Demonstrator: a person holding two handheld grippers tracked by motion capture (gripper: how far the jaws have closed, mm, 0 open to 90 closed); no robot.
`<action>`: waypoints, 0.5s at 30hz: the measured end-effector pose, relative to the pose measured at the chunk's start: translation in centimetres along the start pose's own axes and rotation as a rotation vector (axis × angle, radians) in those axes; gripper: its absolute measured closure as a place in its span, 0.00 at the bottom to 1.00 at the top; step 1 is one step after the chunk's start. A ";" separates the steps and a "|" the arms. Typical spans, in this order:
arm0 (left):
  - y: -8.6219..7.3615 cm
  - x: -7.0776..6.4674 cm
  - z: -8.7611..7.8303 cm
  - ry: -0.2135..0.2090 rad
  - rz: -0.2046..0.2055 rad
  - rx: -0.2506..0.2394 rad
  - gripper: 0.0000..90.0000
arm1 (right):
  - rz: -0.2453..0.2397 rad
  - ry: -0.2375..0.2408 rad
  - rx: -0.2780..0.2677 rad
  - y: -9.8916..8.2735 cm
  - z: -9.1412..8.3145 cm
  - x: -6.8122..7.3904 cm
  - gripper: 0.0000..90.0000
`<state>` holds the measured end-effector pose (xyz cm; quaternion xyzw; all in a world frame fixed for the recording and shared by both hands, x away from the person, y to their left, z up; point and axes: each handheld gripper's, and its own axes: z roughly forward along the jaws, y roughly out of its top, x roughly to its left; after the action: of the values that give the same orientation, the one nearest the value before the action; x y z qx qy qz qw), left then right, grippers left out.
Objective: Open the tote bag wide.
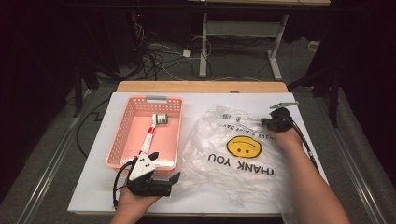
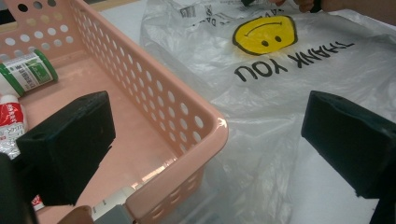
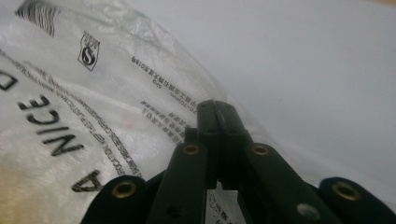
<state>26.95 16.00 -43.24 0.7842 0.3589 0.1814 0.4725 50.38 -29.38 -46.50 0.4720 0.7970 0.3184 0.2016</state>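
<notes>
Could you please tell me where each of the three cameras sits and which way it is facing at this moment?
High view: above the person's side, looking forward and down on the table; both forearms enter from below.
Left gripper view: rides the left gripper, looking past its wide-apart jaws at the pink basket corner.
Right gripper view: rides the right gripper, looking along its jaws, closed at the edge of the plastic bag.
Shared: all three views show the bag; the high view and the left gripper view share the basket.
</notes>
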 end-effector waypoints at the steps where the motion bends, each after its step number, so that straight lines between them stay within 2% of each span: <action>1: 0.1 -0.1 0.0 -0.001 -0.001 -0.005 0.03 | 0.008 -0.024 -0.037 0.4 -0.4 -0.3 1.00; 2: 0.1 -0.1 0.0 -0.001 -0.001 -0.005 0.03 | 0.008 -0.024 -0.037 0.4 -0.4 -0.3 1.00; 3: 0.1 -0.1 0.0 -0.002 -0.002 -0.007 0.03 | 0.020 -0.056 -0.062 0.8 -0.8 -0.9 1.00; 4: 0.1 -0.1 -0.1 -0.002 0.002 -0.007 0.03 | 0.020 -0.056 -0.062 0.8 -0.8 -0.9 1.00; 5: 0.1 -0.2 -0.1 -0.006 0.001 -0.011 0.03 | 0.045 -0.086 -0.087 1.1 -1.3 -1.8 1.00; 6: 0.1 -0.2 -0.1 -0.006 0.001 -0.011 0.03 | 0.045 -0.086 -0.087 1.1 -1.3 -1.8 1.00; 7: 0.1 -0.1 -0.2 -0.012 -0.003 -0.017 0.03 | 0.081 -0.113 -0.115 1.0 -1.8 -3.1 1.00; 8: 0.1 -0.1 -0.2 -0.012 -0.003 -0.017 0.03 | 0.081 -0.113 -0.115 1.0 -1.8 -3.1 1.00; 10: 0.2 -0.2 -0.2 -0.018 -0.004 -0.022 0.03 | 0.116 -0.144 -0.129 0.6 -2.4 -4.5 1.00; 11: 0.3 -0.2 -0.1 -0.022 0.000 -0.023 0.03 | 0.136 -0.173 -0.128 0.2 -3.0 -5.9 1.00; 12: 0.3 -0.2 -0.1 -0.022 0.000 -0.023 0.03 | 0.136 -0.173 -0.128 0.2 -3.0 -5.9 1.00; 13: 0.2 -0.2 -0.1 -0.025 0.001 -0.021 0.03 | 0.153 -0.199 -0.134 -0.4 -3.8 -7.2 1.00; 14: 0.2 -0.2 -0.1 -0.025 0.001 -0.021 0.03 | 0.153 -0.199 -0.134 -0.4 -3.8 -7.2 1.00; 15: 0.2 -0.2 0.0 -0.025 0.001 -0.020 0.03 | 0.165 -0.208 -0.135 -0.7 -4.1 -7.8 1.00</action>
<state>26.87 15.79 -43.00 0.7819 0.3507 0.1752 0.4847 51.07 -37.77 -43.88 0.5520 0.7069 0.3359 0.2875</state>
